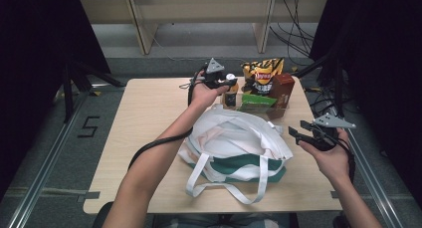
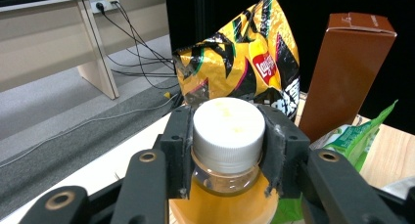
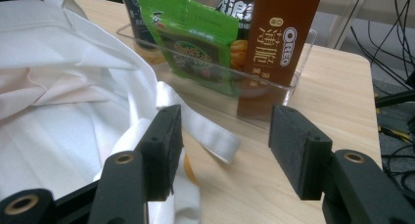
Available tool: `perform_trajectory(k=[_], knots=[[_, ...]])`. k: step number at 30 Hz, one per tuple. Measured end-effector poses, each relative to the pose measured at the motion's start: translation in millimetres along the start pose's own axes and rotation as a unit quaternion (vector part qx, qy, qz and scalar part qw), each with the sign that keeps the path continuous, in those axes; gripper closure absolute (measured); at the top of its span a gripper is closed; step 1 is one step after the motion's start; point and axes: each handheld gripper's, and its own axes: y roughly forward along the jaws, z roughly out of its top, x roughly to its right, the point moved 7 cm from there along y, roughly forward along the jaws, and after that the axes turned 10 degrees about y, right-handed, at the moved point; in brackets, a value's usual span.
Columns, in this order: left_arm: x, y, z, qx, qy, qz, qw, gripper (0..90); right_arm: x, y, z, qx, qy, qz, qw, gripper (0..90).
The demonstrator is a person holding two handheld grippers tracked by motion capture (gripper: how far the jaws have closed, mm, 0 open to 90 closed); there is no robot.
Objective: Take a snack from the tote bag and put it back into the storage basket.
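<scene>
On the table (image 1: 144,138) I count one white tote bag (image 1: 234,143), one clear tray (image 3: 274,94), one orange juice bottle (image 2: 227,185), one chip bag (image 2: 244,62), one brown biscuit box (image 2: 345,72) and one green snack pouch (image 3: 195,38). Two grippers, left (image 1: 224,81) and right (image 1: 298,131), work there.

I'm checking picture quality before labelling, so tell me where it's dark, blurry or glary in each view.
High view: table evenly lit, surroundings nearly black, image soft. Left gripper view: bottle cap and chip bag sharp, with slight glare on the bag and black background behind the brown box. Right gripper view: the near jaws are soft, the white bag is bright, and the clear tray shows faint reflections.
</scene>
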Motion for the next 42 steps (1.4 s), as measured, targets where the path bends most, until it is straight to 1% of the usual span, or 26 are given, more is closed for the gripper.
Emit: perform_trajectory(k=[4,6,7,8,15,16,17,18,19,22,24,26,27,30,31,34,36,38,39,40,42], knots=[[-0.1,0.7,-1.7,-0.004,-0.001,0.000,1.0000,59.0,0.5,-0.2,0.1,0.000,-0.002,-0.001,1.0000,47.1],[0.3,1.6,-2.2,-0.002,-0.004,-0.001,1.0000,59.0,0.7,-0.4,0.3,0.000,-0.003,-0.001,1.0000,47.1],[0.2,1.4,-3.1,-0.007,-0.003,-0.001,1.0000,59.0,0.2,-0.6,-0.1,-0.001,0.002,-0.001,1.0000,47.0],[0.1,1.5,-3.8,-0.010,-0.002,-0.001,0.9999,59.0,0.2,-0.5,-0.2,-0.001,0.001,-0.001,1.0000,47.1],[-0.2,3.2,-7.9,-0.017,-0.007,0.000,0.9998,59.0,0.2,-0.5,-0.3,-0.002,0.001,-0.001,1.0000,47.0],[-0.2,3.5,-8.3,-0.017,-0.007,0.000,0.9998,59.0,0.3,-0.4,-0.4,-0.002,0.001,-0.001,1.0000,47.0],[-0.3,3.6,-8.9,-0.018,-0.007,0.000,0.9998,59.0,1.5,0.0,0.1,0.000,-0.007,-0.001,1.0000,47.0],[-0.2,4.1,-9.4,-0.016,-0.009,0.000,0.9998,59.0,0.0,-0.3,-0.7,-0.002,0.003,-0.001,1.0000,47.0],[-0.3,4.1,-10.1,-0.017,-0.010,0.001,0.9998,59.0,-0.5,-0.2,-0.6,-0.001,0.005,0.000,1.0000,47.0],[-0.7,4.2,-11.6,-0.021,-0.012,0.001,0.9997,58.9,0.8,0.1,0.4,0.002,-0.006,-0.002,1.0000,47.1],[-0.7,4.4,-13.1,-0.024,-0.012,0.000,0.9996,58.9,0.8,0.1,0.2,0.001,-0.005,-0.002,1.0000,47.1],[-0.7,5.0,-14.1,-0.026,-0.013,0.000,0.9996,58.9,-0.3,0.1,-0.4,-0.001,0.001,0.000,1.0000,47.0],[-0.8,5.2,-14.5,-0.026,-0.013,0.000,0.9996,58.9,0.8,0.4,-0.1,0.001,-0.006,-0.002,1.0000,47.0],[-1.0,5.8,-15.5,-0.027,-0.013,0.000,0.9995,58.9,-0.1,0.4,-0.1,0.002,-0.001,-0.001,1.0000,47.0],[-1.0,6.0,-15.9,-0.028,-0.013,0.000,0.9995,58.9,0.8,0.4,0.2,0.002,-0.007,-0.002,1.0000,47.0],[-1.2,6.4,-16.1,-0.024,-0.015,0.000,0.9996,58.9,0.7,1.3,0.1,0.004,-0.007,0.000,1.0000,47.0],[-1.3,6.2,-16.1,-0.024,-0.016,-0.001,0.9996,58.9,1.0,0.4,-0.4,-0.001,-0.007,-0.002,1.0000,47.0],[-1.6,6.1,-16.2,-0.025,-0.018,0.000,0.9995,58.9,0.3,1.1,0.3,0.005,-0.006,0.001,1.0000,47.0],[-1.8,6.2,-16.3,-0.025,-0.018,0.000,0.9995,58.8,0.1,-0.2,-0.3,-0.002,-0.003,-0.003,1.0000,47.0],[-1.7,6.4,-16.3,-0.025,-0.018,-0.002,0.9995,58.7,0.5,0.4,0.3,0.003,-0.007,-0.002,1.0000,47.0],[-1.5,5.9,-16.3,-0.030,-0.016,-0.001,0.9994,58.6,0.5,0.2,0.0,0.001,-0.006,-0.002,1.0000,47.0]])
